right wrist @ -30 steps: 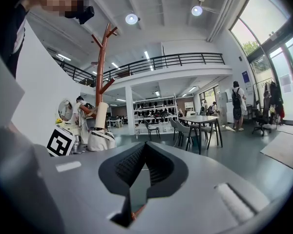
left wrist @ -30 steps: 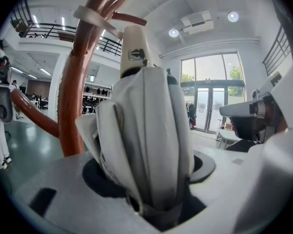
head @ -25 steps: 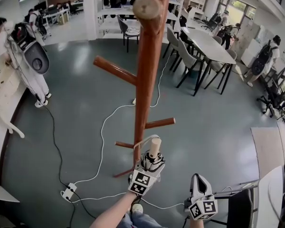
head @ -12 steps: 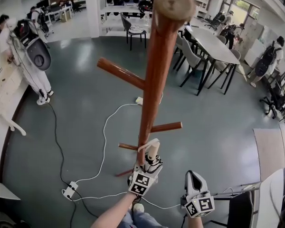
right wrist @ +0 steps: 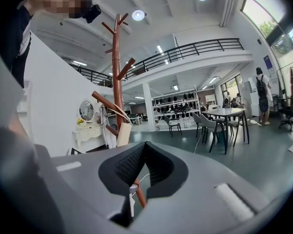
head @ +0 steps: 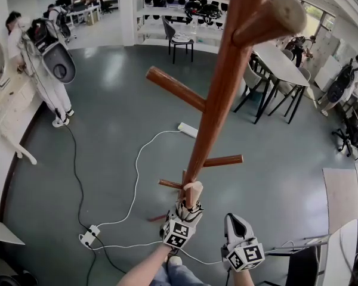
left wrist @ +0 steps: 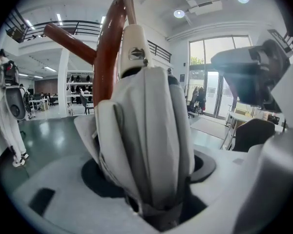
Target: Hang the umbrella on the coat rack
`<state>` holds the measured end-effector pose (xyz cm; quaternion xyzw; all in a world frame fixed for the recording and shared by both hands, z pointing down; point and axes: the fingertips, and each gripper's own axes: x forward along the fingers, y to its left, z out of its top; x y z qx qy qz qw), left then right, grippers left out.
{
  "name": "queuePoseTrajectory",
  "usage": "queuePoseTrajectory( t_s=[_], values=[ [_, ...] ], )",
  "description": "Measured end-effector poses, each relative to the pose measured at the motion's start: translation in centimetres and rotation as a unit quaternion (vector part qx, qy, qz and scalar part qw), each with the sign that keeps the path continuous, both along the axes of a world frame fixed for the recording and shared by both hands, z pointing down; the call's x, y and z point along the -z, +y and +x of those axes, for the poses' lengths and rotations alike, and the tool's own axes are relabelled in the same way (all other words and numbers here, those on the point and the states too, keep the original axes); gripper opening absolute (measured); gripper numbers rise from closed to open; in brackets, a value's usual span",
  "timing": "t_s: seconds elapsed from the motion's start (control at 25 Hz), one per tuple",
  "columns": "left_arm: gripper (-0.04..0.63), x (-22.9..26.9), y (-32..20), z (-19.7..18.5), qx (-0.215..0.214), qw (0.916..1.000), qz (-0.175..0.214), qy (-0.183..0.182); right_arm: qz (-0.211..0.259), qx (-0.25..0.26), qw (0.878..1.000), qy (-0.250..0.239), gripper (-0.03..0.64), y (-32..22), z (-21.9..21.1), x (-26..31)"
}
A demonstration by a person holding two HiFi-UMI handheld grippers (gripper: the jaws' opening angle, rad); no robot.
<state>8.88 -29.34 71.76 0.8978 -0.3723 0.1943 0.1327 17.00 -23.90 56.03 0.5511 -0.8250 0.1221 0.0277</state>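
My left claw (head: 185,214) is closed on the folded umbrella (left wrist: 146,145). In the left gripper view the grey-white fabric fills the space between the jaws, which stand rather wide because the bundle is thick. The cream handle (left wrist: 135,48) points up and away from the claw. It is just beside the brown pole of the coat rack (head: 218,106), low on the pole and near the short lower peg (head: 170,184). A thin strap (left wrist: 129,4) rises from the top of the handle along the pole. I cannot tell whether it lies over a peg.

My right claw (right wrist: 142,147) holds nothing. Its black pads (right wrist: 124,165) meet at the tips. In the head view it is low, to the right of the left claw and apart from the rack.

On the grey floor (head: 107,118) behind the rack a white cable (head: 134,177) runs to a power strip (head: 87,238).
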Motion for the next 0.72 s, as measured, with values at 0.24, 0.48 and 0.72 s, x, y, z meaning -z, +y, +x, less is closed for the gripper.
queuePoseTrajectory(
  t_s=[0.24, 0.48, 0.72],
  values=[
    [0.321, -2.2, 1.5, -2.2, 0.019, 0.9997, -0.003, -0.017, -0.005, 0.014, 1.0, -0.001, 0.011, -0.4, -2.1, -1.6],
    [0.329, -3.8, 2.6, -3.7, 0.035, 0.999, 0.001, -0.026, -0.031, 0.03, 0.999, -0.008, 0.011, 0.2, -4.0, -4.8],
    [0.357, -3.6, 2.3, -5.3, 0.053, 0.9983, 0.01, -0.02, -0.033, 0.043, 0.998, -0.02, 0.011, 0.3, -6.0, -5.7]
  ],
)
